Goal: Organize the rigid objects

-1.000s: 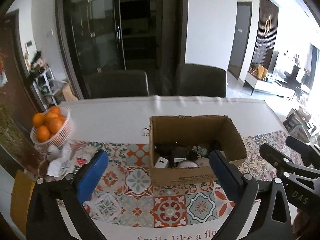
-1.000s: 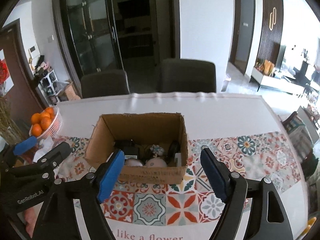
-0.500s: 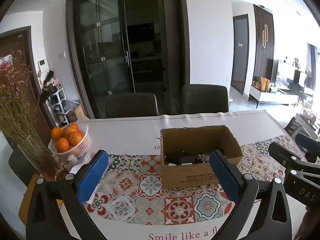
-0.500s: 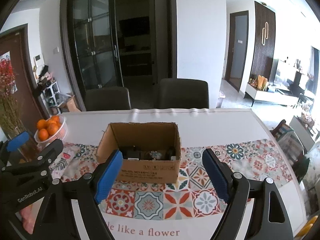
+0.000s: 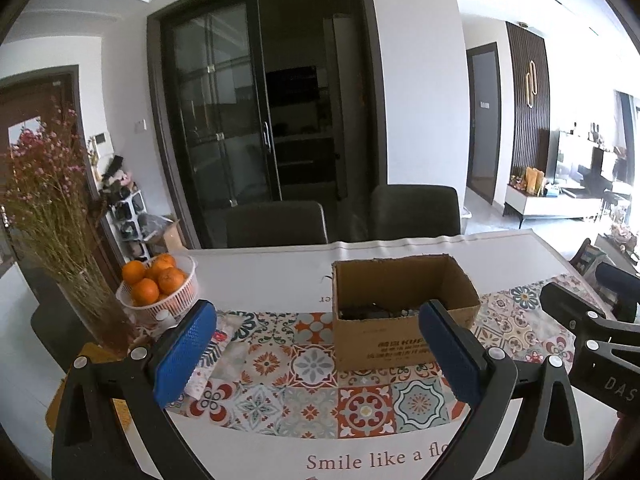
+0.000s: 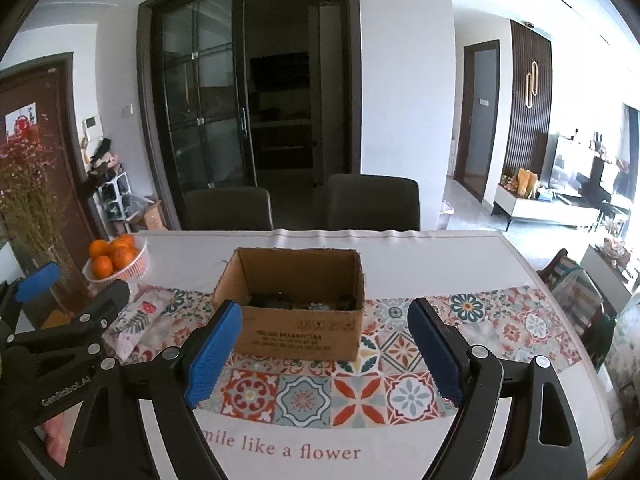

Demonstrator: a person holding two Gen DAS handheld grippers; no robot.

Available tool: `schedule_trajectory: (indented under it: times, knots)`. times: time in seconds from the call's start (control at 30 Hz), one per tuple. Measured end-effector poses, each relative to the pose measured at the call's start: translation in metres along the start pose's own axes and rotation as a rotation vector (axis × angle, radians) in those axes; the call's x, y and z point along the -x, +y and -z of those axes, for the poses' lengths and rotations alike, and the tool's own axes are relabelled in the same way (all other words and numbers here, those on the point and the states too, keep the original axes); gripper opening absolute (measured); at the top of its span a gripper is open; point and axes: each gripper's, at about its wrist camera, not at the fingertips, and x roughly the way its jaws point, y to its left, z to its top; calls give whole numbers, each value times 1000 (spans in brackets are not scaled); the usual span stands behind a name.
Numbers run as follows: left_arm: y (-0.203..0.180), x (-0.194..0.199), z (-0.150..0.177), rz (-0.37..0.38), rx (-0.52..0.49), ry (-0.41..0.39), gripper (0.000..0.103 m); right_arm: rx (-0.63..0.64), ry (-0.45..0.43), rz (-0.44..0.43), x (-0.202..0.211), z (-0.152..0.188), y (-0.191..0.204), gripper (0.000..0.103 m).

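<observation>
An open cardboard box (image 5: 404,340) (image 6: 296,332) stands on the patterned tablecloth, with several small dark objects low inside it, mostly hidden by its front wall. My left gripper (image 5: 316,356) is open and empty, held in front of the box and to its left. My right gripper (image 6: 324,352) is open and empty, in front of the box. Each gripper also shows at the edge of the other's view, the right one in the left wrist view (image 5: 592,320), the left one in the right wrist view (image 6: 64,316).
A white basket of oranges (image 5: 160,288) (image 6: 116,264) and a glass vase of dried flowers (image 5: 92,308) stand at the table's left. A patterned packet (image 6: 136,320) lies left of the box. Two dark chairs (image 6: 372,200) stand behind the table.
Both grippers have pulled back and tilted up from the box, so the box looks smaller and its contents are less visible. Both stay open and empty.
</observation>
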Motion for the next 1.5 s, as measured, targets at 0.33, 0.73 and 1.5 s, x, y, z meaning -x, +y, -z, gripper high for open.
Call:
schedule_trajectory:
  times: [0.33,0.73,1.5]
  knots:
    - [1,22,-5,-7,-8,-52,103,-14,-32,-22,17,2,-3,86]
    - [2,33,-8,-14,-6,-91,103,-19,-51,-28,24,1,-5,89]
    - [2,39,-9,-21,-5,-110,103,-15,-67,-38,28,1,-3,89]
